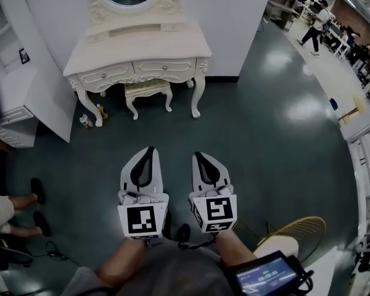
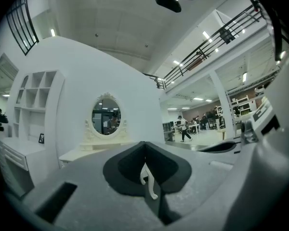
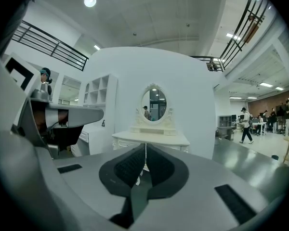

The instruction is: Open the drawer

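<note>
Grey floor (image 1: 265,147); we've got left gripper (image 1: 150,149) and right gripper (image 1: 197,155) both pinched shut, empty, well short of the table (image 1: 142,45), drawers (image 1: 163,67) closed.

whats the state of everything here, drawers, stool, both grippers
drawer at the head view's left: shut
drawer at the head view's right: shut
stool: upright, tucked partway under the dressing table
left gripper: jaws together, nothing held, well short of the table
right gripper: jaws together, nothing held, well short of the table
</note>
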Motion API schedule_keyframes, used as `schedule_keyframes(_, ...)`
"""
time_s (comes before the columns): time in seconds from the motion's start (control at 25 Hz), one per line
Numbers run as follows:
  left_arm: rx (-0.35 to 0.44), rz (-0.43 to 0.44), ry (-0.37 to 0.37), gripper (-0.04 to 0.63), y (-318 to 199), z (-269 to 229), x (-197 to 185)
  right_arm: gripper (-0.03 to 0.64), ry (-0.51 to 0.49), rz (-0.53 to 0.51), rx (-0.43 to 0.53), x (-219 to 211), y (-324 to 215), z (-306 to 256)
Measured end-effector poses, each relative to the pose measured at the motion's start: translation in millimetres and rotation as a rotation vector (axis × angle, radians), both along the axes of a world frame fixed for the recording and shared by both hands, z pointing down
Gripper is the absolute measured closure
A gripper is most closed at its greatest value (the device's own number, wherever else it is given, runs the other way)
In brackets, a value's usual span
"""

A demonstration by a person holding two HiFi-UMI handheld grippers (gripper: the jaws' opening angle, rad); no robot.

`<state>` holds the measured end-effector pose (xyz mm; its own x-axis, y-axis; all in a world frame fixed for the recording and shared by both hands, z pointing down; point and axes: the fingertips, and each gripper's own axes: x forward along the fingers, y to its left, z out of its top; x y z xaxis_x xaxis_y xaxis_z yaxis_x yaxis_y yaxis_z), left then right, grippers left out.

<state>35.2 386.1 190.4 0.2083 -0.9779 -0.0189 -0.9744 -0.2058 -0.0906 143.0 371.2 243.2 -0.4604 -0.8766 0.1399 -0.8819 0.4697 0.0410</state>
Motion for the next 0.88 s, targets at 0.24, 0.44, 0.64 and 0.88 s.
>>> schedule_keyframes(0.24, -0.034, 0.017, -0.004, 0.581, -60, 15, -22, 0.601, -0.005, 0.005, -0.008, -29, -65, 5)
schedule_keyframes(0.44, -0.064, 0.036, -0.007, 0.581, -122, 29, -45, 0.601, -0.011, 0.01, -0.03, -59, -127, 19)
schedule_keyframes(0.64, -0.052, 0.04, 0.002, 0.581, -175, 21, -79, 0.601, -0.002, 0.016, -0.032, -89, -180, 15)
schedule_keyframes(0.88, 0.024, 0.039, 0.011, 0.581, -214, -8, -105, 0.601, 0.004, 0.02, 0.03, -113, -220, -15)
